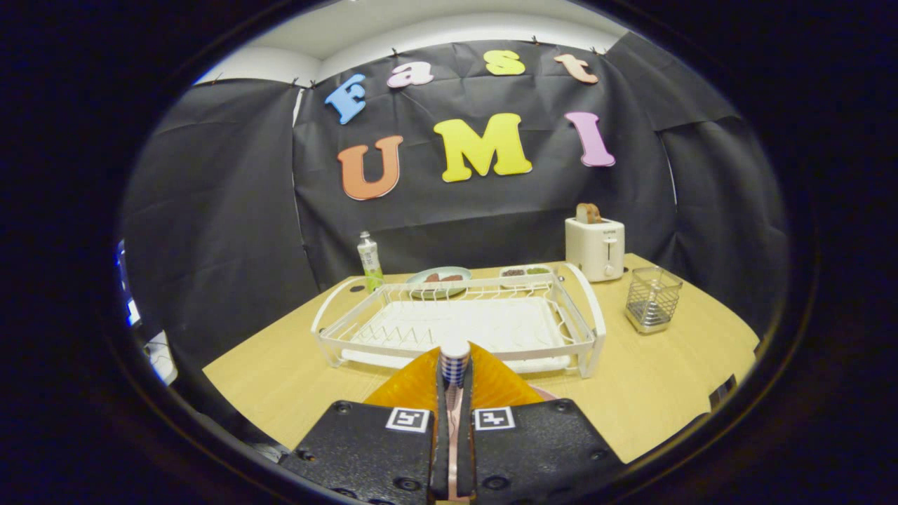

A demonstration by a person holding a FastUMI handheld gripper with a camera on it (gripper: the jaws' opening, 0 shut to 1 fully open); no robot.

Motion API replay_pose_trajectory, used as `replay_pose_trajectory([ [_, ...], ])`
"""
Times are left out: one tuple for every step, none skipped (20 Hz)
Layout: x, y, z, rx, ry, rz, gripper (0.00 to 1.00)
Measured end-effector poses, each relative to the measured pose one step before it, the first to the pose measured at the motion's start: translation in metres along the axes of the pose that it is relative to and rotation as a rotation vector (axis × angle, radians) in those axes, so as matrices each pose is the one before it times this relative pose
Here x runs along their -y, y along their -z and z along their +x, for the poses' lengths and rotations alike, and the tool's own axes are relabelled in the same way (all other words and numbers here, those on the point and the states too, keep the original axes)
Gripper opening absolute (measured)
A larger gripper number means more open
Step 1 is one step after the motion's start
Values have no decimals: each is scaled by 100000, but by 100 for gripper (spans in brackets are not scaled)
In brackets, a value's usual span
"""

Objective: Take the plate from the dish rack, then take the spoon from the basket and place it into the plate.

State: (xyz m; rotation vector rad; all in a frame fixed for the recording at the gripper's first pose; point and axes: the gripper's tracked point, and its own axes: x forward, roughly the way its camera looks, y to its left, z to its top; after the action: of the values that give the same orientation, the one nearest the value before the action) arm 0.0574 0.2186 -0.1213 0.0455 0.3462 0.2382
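Observation:
My gripper (454,375) is shut on the spoon (454,356). The spoon's blue-and-white patterned handle with a white end stands up between the fingertips, and the bowl of the spoon is hidden. A thin pink rim, probably the plate (539,393), peeks out on the table just right of the fingers, mostly covered by them. Just beyond the fingers stands the white wire dish rack (561,330) with no dishes in it. The wire basket (652,298) stands to the right of the rack and looks empty.
A white toaster (595,247) with a slice of bread stands behind the rack on the right. A small bottle (369,263), a grey plate with food (438,277) and a small divided dish (526,271) line the table's back edge.

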Motion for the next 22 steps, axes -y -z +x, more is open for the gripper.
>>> replay_pose_trajectory([
  [172, 144, -31, 346, 278, 121, 12],
  [0, -17, -191, 168, -253, -189, 13],
  [-11, -61, -153, 192, -693, 13, 16],
  [222, -169, -46, 400, -299, 838, 18],
  [268, -303, -185, 1150, -99, 726, 19],
  [526, -619, -236, 1901, 864, 225, 23],
  [573, -489, -44, 1673, 1256, -572, 33],
  [763, -542, 6, 1237, 1815, -599, 42],
  [476, -486, -236, 1014, 739, 84, 52],
  [344, -338, 79, 852, 329, 133, 61],
  [475, -394, -166, 1157, 845, -240, 71],
  [476, -472, -192, 1485, 821, -863, 75],
  [419, -531, -202, 1733, 857, -1126, 81],
  [405, -687, -255, 2027, 558, -1246, 83],
  [478, -762, -482, 1832, 585, -1223, 86],
  [536, -821, -574, 2284, 761, -940, 89],
  [601, -579, -432, 1354, 614, -1537, 94],
  [658, -955, -631, 2425, 621, -960, 95],
  [715, -833, -767, 2358, 466, -875, 96],
  [566, -1038, -668, 3019, -69, -612, 97],
  [682, -763, -672, 2074, 102, -399, 98],
  [697, -850, -653, 2694, -15, 597, 98],
])
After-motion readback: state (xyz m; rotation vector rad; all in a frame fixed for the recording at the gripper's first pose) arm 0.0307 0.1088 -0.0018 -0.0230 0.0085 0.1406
